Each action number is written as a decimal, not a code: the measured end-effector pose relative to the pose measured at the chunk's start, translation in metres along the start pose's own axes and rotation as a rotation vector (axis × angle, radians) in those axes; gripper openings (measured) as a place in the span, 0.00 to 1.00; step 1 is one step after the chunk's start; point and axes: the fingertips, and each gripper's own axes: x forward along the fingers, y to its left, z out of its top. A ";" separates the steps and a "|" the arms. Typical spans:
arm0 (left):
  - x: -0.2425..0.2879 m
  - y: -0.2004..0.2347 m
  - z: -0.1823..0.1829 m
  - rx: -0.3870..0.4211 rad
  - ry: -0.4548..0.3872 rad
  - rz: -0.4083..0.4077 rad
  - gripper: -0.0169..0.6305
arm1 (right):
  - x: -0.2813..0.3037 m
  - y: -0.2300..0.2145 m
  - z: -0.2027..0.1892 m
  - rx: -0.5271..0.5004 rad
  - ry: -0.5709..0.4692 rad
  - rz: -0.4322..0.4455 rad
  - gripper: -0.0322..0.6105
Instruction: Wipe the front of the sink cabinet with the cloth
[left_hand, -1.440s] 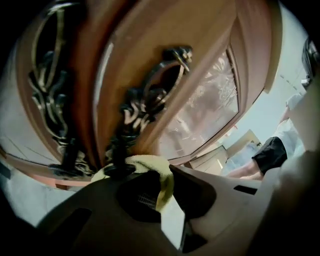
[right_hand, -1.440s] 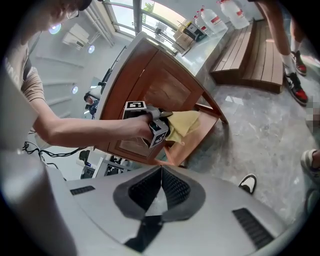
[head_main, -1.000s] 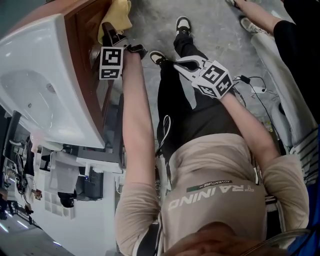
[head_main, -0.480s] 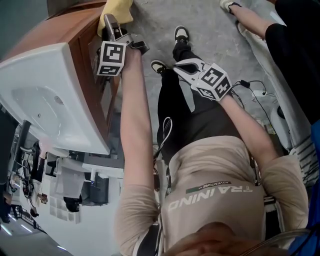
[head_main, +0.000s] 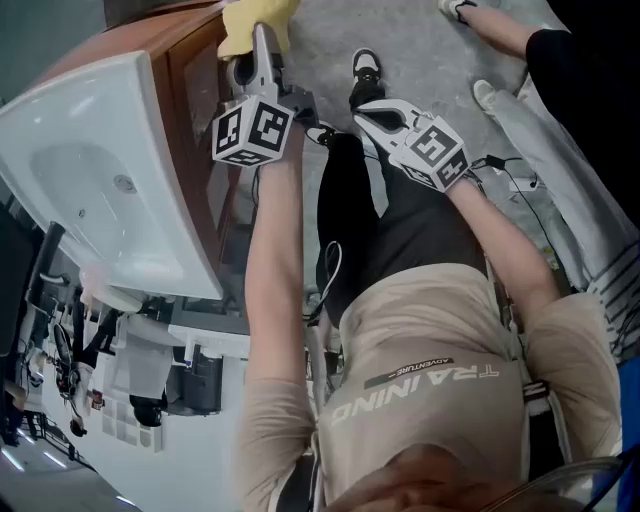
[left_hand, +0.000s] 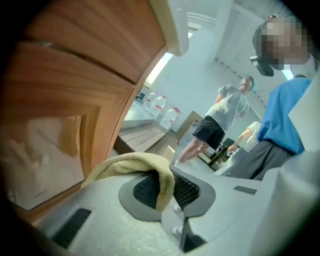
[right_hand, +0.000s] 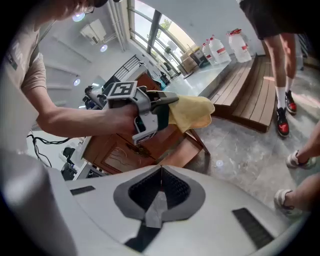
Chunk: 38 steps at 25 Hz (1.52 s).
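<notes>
Pinching a fold of the yellow cloth (left_hand: 137, 162), the left gripper (left_hand: 162, 189) has its jaws clamped on it. The rest is bunched past the tips, just beside the brown cabinet (left_hand: 60, 85) front under the white sink (head_main: 90, 190); whether it touches the wood I cannot tell. Soft, light and limp, the cloth should flatten and slide easily, so a thick gathered fold seems the best hold. To the right, well apart, the right gripper (right_hand: 160, 172) has its jaws together, empty.
</notes>
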 end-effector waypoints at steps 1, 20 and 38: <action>-0.012 -0.005 -0.004 0.005 0.011 -0.002 0.09 | -0.002 0.001 0.002 -0.015 0.001 -0.007 0.07; -0.294 -0.061 -0.040 0.203 0.171 0.022 0.09 | -0.069 0.163 0.049 -0.307 -0.011 -0.052 0.07; -0.498 -0.081 0.058 0.239 -0.103 0.111 0.09 | -0.068 0.377 0.095 -0.593 -0.065 0.135 0.07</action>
